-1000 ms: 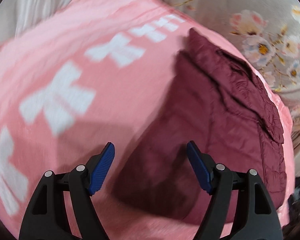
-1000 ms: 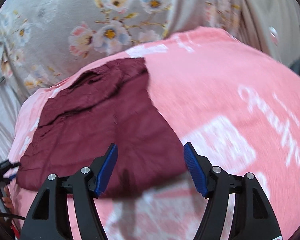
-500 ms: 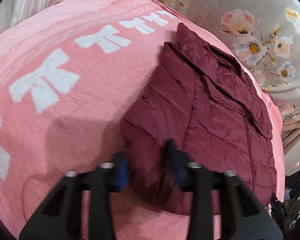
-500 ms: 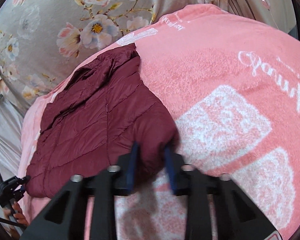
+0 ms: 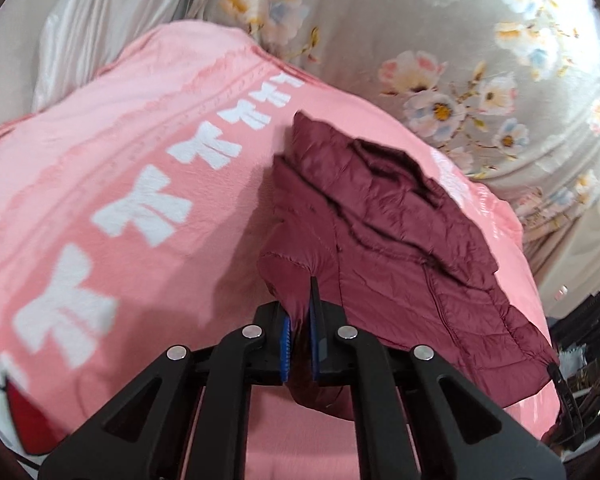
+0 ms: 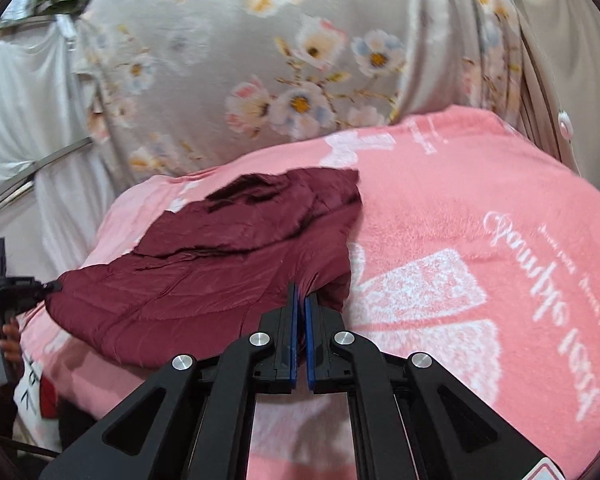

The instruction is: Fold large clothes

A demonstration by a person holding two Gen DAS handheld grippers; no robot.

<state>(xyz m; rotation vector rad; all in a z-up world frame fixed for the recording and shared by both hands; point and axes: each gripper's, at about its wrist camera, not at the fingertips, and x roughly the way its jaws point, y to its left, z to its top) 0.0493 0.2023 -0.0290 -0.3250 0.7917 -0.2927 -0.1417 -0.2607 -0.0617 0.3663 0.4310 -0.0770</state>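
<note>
A maroon quilted jacket [image 5: 400, 248] lies partly folded on a pink blanket [image 5: 120, 184] with white bow prints. My left gripper [image 5: 299, 320] is shut on the jacket's near left corner and holds it lifted off the blanket. In the right wrist view the same jacket [image 6: 220, 264] spreads to the left, and my right gripper [image 6: 301, 312] is shut on its near right corner, also raised. The other gripper [image 6: 4, 280] shows at the far left edge of that view.
A grey curtain with flower print [image 6: 280, 80] hangs behind the bed. White cloth [image 5: 92, 28] lies at the back left. The pink blanket [image 6: 480, 260] with white lettering stretches to the right. Dark clutter [image 5: 588, 352] sits past the bed's right edge.
Both grippers went from open above the jacket's near edge to shut on its two near corners, and have lifted those corners off the blanket.
</note>
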